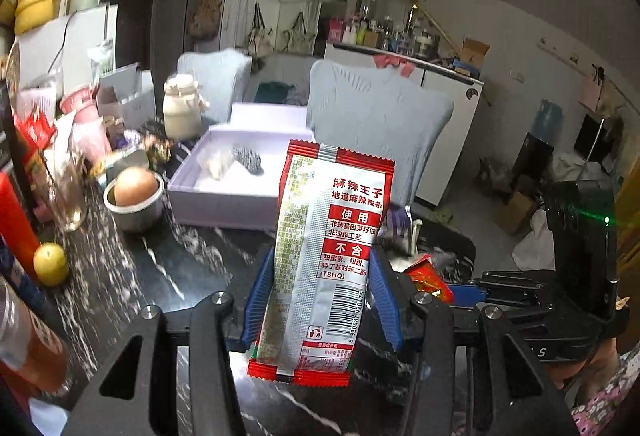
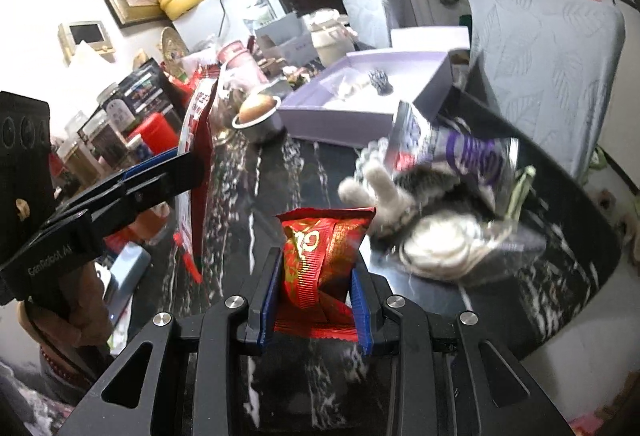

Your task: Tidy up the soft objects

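You had the left gripper (image 1: 322, 276) clamped on the upright red-and-silver snack packet (image 1: 324, 256), the right gripper (image 2: 316, 300) pinching the crumpled red wrapper (image 2: 320, 256), both above the dark marble table (image 1: 140, 260), lavender box (image 1: 224, 192) at 11 o'clock.

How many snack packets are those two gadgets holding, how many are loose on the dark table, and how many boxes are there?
Held packets: 2, a tall red-and-silver foil snack packet in the left hand-held gripper, and a crumpled red-and-gold wrapper in the right hand-held gripper.
Loose purple-and-silver packet: 1.
Open lilac cardboard box: 1.
Total: 4.
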`<act>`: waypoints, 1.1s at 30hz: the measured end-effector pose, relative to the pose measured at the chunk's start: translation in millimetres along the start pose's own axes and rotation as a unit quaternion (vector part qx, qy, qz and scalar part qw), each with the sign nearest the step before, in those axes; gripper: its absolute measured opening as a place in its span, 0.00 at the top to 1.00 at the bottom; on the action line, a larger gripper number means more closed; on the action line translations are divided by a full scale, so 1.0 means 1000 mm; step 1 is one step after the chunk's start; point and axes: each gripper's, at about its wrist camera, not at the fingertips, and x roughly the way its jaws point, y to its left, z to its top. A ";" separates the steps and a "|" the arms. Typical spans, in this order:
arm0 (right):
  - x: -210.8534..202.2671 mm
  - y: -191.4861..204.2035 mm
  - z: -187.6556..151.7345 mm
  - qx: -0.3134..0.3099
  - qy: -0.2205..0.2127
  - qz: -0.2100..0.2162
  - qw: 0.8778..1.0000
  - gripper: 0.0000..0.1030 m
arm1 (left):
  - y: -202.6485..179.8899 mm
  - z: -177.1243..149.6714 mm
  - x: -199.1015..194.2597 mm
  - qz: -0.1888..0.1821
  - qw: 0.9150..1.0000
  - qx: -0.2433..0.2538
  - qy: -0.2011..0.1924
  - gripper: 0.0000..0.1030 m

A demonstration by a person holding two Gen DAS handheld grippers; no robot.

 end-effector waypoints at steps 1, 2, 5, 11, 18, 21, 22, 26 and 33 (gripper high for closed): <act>-0.001 0.000 0.003 -0.003 -0.004 0.000 1.000 0.70 | 0.000 0.004 0.000 0.003 1.000 0.003 -0.003 0.55; -0.003 0.001 0.008 -0.006 -0.010 -0.003 1.000 0.70 | 0.000 0.006 0.001 0.005 1.000 0.004 -0.005 0.55; -0.006 0.003 0.021 -0.013 -0.023 -0.005 1.000 0.70 | -0.001 0.017 0.003 0.006 1.000 0.007 -0.010 0.55; -0.007 0.000 0.049 -0.023 -0.040 -0.007 0.999 0.70 | 0.002 0.038 0.013 0.011 1.000 0.009 -0.019 0.54; -0.004 -0.008 0.079 -0.024 -0.060 -0.016 0.998 0.70 | 0.013 0.066 0.029 0.023 0.999 0.014 -0.031 0.54; -0.002 -0.013 0.094 -0.028 -0.068 -0.022 0.997 0.70 | 0.020 0.078 0.038 0.029 0.999 0.015 -0.035 0.55; -0.001 -0.014 0.098 -0.030 -0.071 -0.024 0.997 0.70 | 0.022 0.081 0.041 0.029 0.999 0.015 -0.035 0.55; 0.003 -0.016 0.120 -0.045 -0.081 -0.037 0.995 0.70 | 0.031 0.098 0.053 0.033 0.999 0.014 -0.041 0.54; 0.015 -0.021 0.160 -0.070 -0.092 -0.035 0.993 0.70 | 0.044 0.127 0.081 0.032 0.998 0.012 -0.053 0.55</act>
